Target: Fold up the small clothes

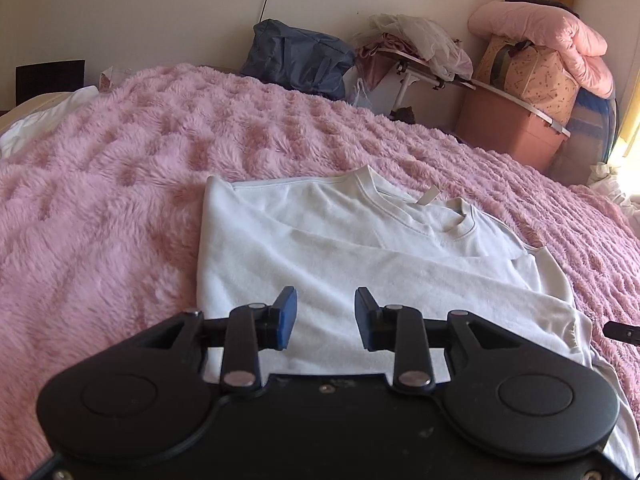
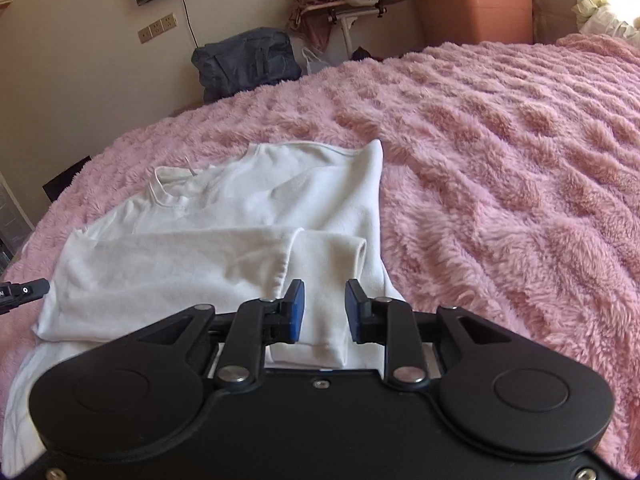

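On the pink blanket [image 1: 120, 184], the white shirt [image 1: 340, 248] is spread collar-far, its long axis running away from both hand-held grippers, the left [image 1: 326, 317] and right [image 2: 324, 311] each held open, empty, above its near hem.

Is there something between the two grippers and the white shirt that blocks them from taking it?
Nothing visible does. The white shirt lies partly folded on the pink blanket, directly under the open left gripper and the open right gripper; nothing lies on it.

Both claws [image 1: 326, 318] [image 2: 325, 312] agape, empty
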A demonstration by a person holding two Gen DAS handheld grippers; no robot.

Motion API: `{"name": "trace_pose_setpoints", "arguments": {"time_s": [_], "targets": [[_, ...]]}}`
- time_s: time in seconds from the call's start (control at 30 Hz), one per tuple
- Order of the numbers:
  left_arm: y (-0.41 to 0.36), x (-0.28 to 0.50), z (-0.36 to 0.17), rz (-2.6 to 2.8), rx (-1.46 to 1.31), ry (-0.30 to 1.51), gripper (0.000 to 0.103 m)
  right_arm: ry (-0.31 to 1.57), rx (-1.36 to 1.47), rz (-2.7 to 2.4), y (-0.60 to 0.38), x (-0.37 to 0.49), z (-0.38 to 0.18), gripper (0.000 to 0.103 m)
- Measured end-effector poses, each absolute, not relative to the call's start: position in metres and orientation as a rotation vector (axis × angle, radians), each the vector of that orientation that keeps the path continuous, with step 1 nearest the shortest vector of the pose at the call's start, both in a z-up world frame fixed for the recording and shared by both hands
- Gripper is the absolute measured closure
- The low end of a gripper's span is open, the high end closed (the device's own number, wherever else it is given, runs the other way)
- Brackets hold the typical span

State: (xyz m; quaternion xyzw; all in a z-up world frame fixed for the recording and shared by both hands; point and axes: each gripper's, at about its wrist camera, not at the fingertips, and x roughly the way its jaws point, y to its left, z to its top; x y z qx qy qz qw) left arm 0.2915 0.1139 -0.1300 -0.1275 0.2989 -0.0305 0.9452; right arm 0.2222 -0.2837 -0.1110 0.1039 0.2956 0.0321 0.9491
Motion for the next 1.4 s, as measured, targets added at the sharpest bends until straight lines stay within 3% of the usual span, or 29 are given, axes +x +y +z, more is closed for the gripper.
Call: {"name": "trace_pose_setpoints", "arguments": {"time_s": [0.43, 0.67, 0.77, 1.1, 1.4], "targets": [[0.126, 0.327, -0.177, 0.004, -0.316, 0.723, 0.067, 0.692, 0.103, 0.072, -0.264, 0.283, -0.141, 0.079], [0.127, 0.321, -0.157, -0.004, -0.319, 0.739, 0.067, 0.715, 0.112, 0.065, -0.264, 0.283, -0.137, 0.076], [0.127, 0.302, -0.132, -0.024, -0.298, 0.712, 0.067, 0.699, 0.105, 0.071, -0.263, 0.272, -0.12, 0.076], [0.119, 0.197, -0.04, -0.091, -0.218, 0.732, 0.059, 0.702, 0.059, 0.132, -0.256, 0.184, -0.046, 0.059], [0.104, 0.075, -0.053, -0.093, -0.229, 0.879, 0.057, 0.75, -0.001, 0.169, -0.249, 0.068, -0.034, 0.055]]}}
